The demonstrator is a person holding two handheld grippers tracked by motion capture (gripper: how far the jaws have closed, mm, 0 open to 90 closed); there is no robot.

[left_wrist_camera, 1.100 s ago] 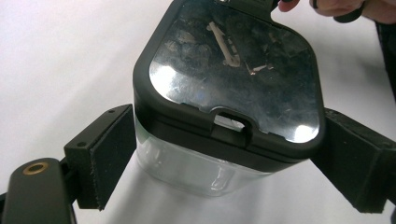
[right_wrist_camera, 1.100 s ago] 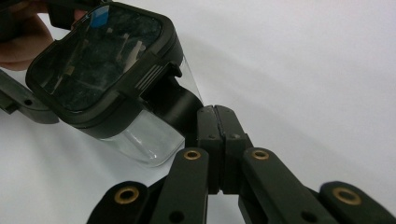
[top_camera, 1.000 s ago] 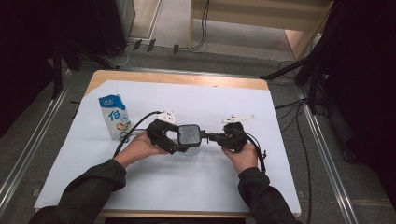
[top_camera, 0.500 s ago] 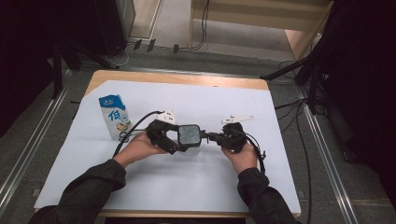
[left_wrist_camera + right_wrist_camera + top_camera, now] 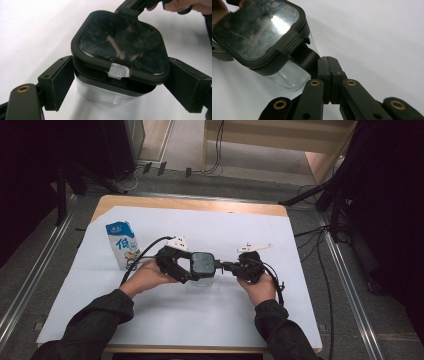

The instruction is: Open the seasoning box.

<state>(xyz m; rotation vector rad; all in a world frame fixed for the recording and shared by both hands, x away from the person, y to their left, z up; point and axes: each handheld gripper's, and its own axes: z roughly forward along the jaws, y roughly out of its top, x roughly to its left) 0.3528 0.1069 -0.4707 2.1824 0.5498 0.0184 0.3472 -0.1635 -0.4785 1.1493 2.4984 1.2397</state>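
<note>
Lid removal from a clear box [image 5: 202, 281] with a dark lid [image 5: 202, 263], held just above the white sheet [image 5: 300, 310] at mid-table, right of the milk carton [image 5: 121, 245]. The left gripper [image 5: 117, 85] clamps the box body from its two sides, pads pressed on the walls under the lid rim. The right gripper [image 5: 326, 65] has its jaws fully closed, tips together beside the latch [image 5: 293, 43] and under the lid edge; whether they pinch a tab cannot be told. The step in hand appears to be prying that latch. The next move likely calls for a short upward lever while the left grip holds firm. The box stands mouth-up, slightly tilted; its near-square plan shows no clear long axis.
</note>
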